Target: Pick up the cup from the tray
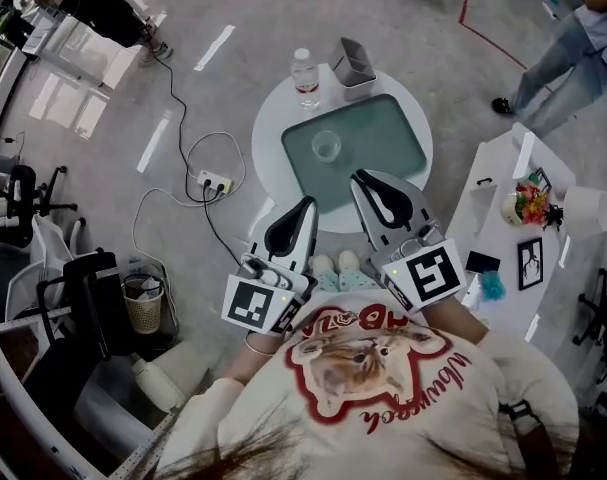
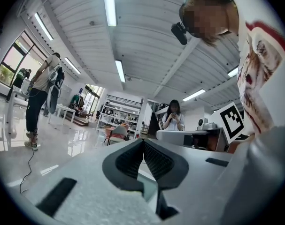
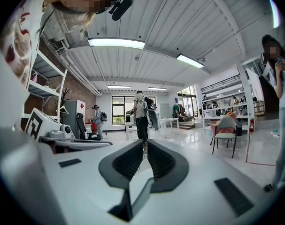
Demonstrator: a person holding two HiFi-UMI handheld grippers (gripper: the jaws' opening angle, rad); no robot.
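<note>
The cup (image 1: 326, 146) is clear and stands the right way up on the green tray (image 1: 388, 128), a bit to the tray's left side. Nothing touches the cup. The tray lies on a round white table (image 1: 271, 133) and fills most of the middle of it. Past the far edge of the tray stands a water bottle (image 1: 304, 76), and next to it, also past the far edge, is a gray box (image 1: 355, 63) with an open top. My two claws are on the near side of the tray, close to my chest, and they point toward it. My right claw (image 1: 361, 178) has its tip just over the near edge of the tray, apart from the cup. In the right gripper view this claw (image 3: 146, 143) is closed tight, pad against pad, and it holds nothing. My left claw (image 1: 308, 203) is beside the tray's near left corner, a little farther back. In the left gripper view this claw (image 2: 143, 142) is closed too, with its tips touching and nothing between them. On the floor to the left of the tray lies a white power strip (image 1: 215, 181) with cords.
</note>
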